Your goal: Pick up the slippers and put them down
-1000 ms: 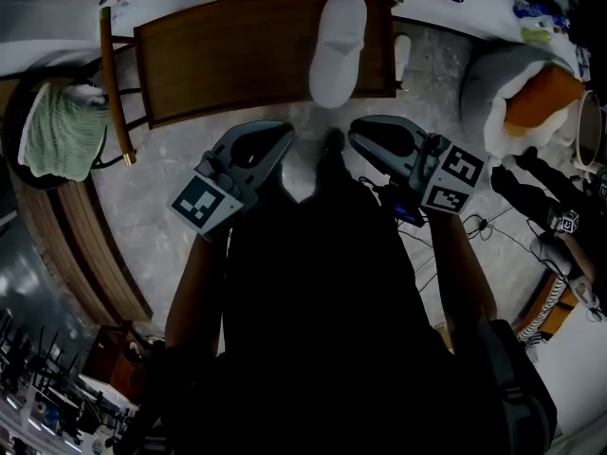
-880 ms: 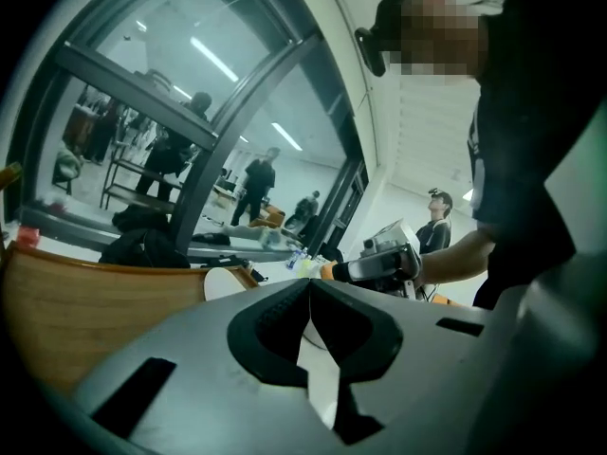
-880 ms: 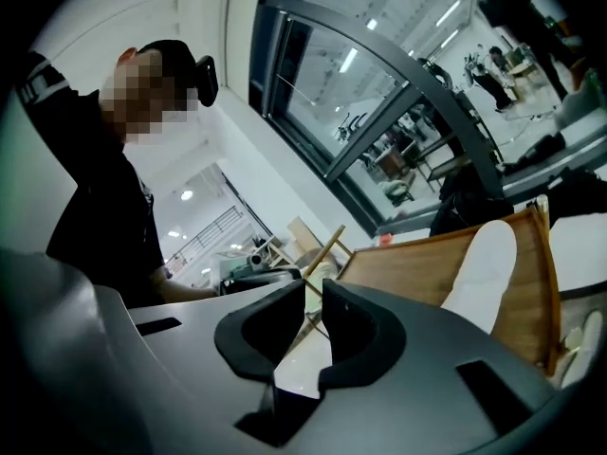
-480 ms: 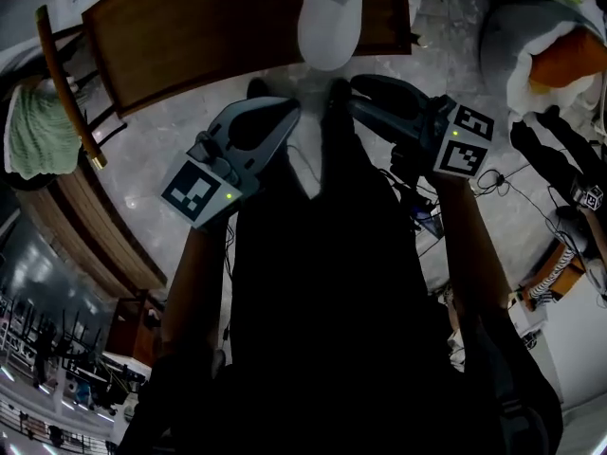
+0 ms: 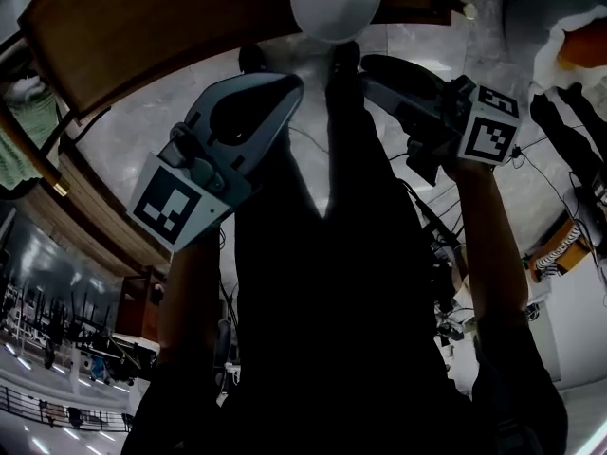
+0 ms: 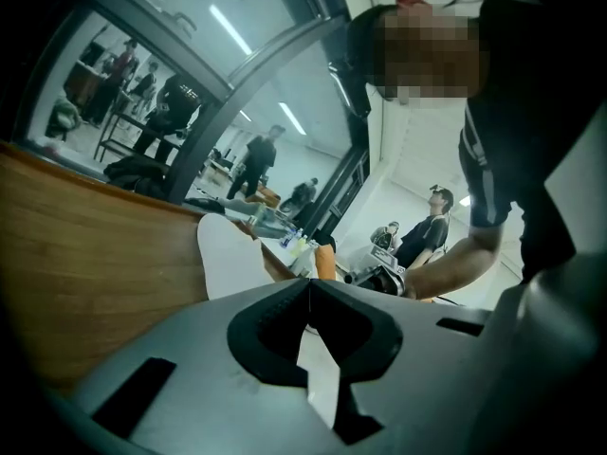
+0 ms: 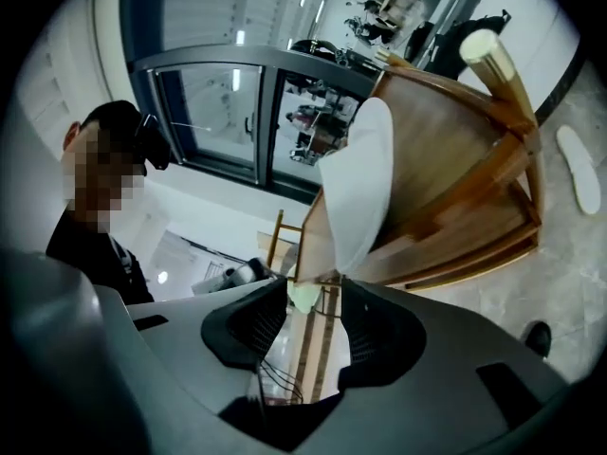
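White slipper (image 5: 337, 3) lies on the wooden chair (image 5: 142, 45) in the head view, long axis pointing away from the person, rounded end nearest. Left gripper view: the left gripper (image 6: 308, 287) has its jaws together, empty. Right gripper view: the right gripper (image 7: 316, 294) has just swung its jaws apart, still empty, with the slipper ahead, so pickup looks imminent.

Straight ahead of you, the white fabric slipper (image 5: 337, 3) lies on the brown wooden seat (image 5: 142, 45), its near end reaching past the seat's near edge. A second flat white slipper (image 7: 579, 183) lies on the pale marble floor (image 5: 133, 131), just beside the seat's right side. The green towel (image 5: 11, 159) is at your left and the orange-and-white cushion (image 5: 574, 47) at your far right.
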Action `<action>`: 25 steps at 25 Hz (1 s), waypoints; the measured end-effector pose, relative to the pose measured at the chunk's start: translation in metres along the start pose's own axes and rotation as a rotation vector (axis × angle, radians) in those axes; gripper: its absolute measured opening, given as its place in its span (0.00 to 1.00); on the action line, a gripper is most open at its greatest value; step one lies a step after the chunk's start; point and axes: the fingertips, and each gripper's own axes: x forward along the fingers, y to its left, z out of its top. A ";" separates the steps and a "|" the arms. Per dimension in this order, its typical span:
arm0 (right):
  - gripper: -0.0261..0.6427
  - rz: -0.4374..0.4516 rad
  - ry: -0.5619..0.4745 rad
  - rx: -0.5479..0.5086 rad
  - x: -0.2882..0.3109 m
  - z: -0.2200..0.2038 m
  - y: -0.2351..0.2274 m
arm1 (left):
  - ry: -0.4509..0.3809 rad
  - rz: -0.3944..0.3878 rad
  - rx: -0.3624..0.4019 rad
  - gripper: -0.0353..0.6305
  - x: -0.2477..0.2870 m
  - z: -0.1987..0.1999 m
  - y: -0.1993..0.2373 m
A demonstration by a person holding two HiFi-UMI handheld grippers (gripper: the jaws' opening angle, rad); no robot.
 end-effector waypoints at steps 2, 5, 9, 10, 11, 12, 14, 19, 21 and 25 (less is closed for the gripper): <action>0.27 -0.031 0.006 0.003 0.004 -0.007 -0.017 | 0.006 0.008 0.013 0.07 0.003 -0.010 0.006; 0.27 -0.032 -0.029 0.069 0.013 -0.011 -0.031 | 0.022 0.008 0.014 0.07 0.006 -0.024 0.013; 0.27 0.035 -0.119 0.171 0.029 -0.004 -0.030 | 0.033 -0.004 0.027 0.07 0.009 -0.034 0.018; 0.27 0.048 -0.132 0.181 0.033 -0.002 -0.028 | 0.037 -0.004 0.040 0.07 0.009 -0.034 0.019; 0.27 0.054 -0.141 0.185 0.036 0.000 -0.027 | 0.044 -0.002 0.055 0.07 0.010 -0.035 0.021; 0.27 0.053 -0.147 0.188 0.038 0.002 -0.027 | 0.051 0.001 0.068 0.07 0.010 -0.035 0.023; 0.27 0.050 -0.167 0.197 0.041 0.007 -0.030 | 0.058 0.006 0.082 0.07 0.010 -0.034 0.028; 0.27 0.079 -0.233 0.277 0.045 0.019 -0.034 | 0.073 0.005 0.095 0.07 0.010 -0.036 0.032; 0.27 0.082 -0.231 0.269 0.045 0.020 -0.035 | 0.072 0.002 0.093 0.07 0.010 -0.035 0.032; 0.24 0.079 -0.232 0.257 0.046 0.021 -0.035 | 0.067 0.000 0.085 0.07 0.010 -0.034 0.029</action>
